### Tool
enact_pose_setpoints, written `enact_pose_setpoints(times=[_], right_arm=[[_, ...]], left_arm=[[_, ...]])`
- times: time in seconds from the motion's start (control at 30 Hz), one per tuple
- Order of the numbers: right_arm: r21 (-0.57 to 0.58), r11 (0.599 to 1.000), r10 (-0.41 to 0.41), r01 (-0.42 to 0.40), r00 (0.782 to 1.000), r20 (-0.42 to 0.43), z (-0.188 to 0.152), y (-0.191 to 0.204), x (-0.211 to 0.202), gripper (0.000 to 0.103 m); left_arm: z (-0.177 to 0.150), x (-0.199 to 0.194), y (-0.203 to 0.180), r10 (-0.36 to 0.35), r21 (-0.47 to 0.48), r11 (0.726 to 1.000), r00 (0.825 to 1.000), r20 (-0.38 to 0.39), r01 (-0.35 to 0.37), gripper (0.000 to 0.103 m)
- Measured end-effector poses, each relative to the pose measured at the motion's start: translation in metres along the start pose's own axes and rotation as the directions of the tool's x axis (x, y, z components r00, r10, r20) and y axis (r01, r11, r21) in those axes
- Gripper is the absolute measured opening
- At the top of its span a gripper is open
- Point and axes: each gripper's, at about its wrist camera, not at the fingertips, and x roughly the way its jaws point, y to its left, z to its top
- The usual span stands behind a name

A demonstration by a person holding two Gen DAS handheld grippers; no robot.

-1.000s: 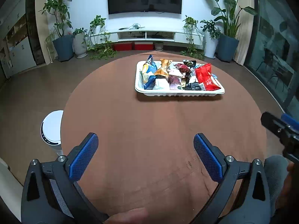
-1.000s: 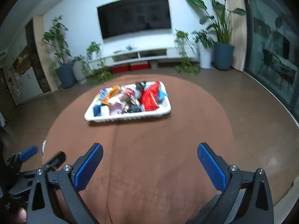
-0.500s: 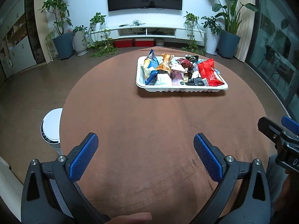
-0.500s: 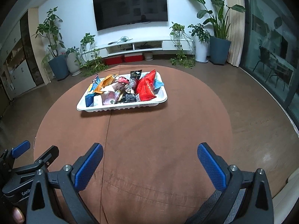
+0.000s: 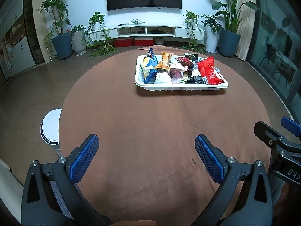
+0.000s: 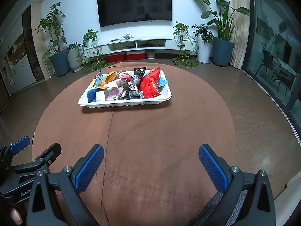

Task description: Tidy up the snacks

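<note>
Snack packets are heaped in a white rectangular tray (image 5: 181,88) that sits on the far half of a round table covered with a brown cloth (image 5: 150,124). At the tray's right end a large red packet (image 5: 209,70) lies tilted over the others; a blue packet (image 5: 150,59) stands at the left end beside an orange one (image 5: 163,63), and a black packet (image 6: 138,71) stands upright at the back. Pale and dark smaller wrappers fill the middle, their labels too small to read. The left gripper (image 5: 146,155) hovers over the near part of the cloth, its blue-padded jaws spread wide with nothing between them. The right gripper (image 6: 151,163) hangs likewise over the near edge, jaws wide and holding nothing; both are well apart from the tray. Each gripper shows at the edge of the other's view. A white round stool (image 5: 51,127) stands just beside the table's left rim. Potted plants and a wall-mounted television (image 6: 134,5) line the far wall.
</note>
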Motion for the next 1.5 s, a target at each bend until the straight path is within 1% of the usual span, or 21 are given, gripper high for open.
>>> enact_pose_setpoints(times=[1.5], right_arm=[[-0.016,1.000,0.002,-0.003,1.000,-0.014,-0.0051,0.0058,0.0052,0.103]], left_arm=[[-0.0021,0.0048,-0.0015,-0.006,0.005,1.000,1.000,-0.012,0.006,0.103]])
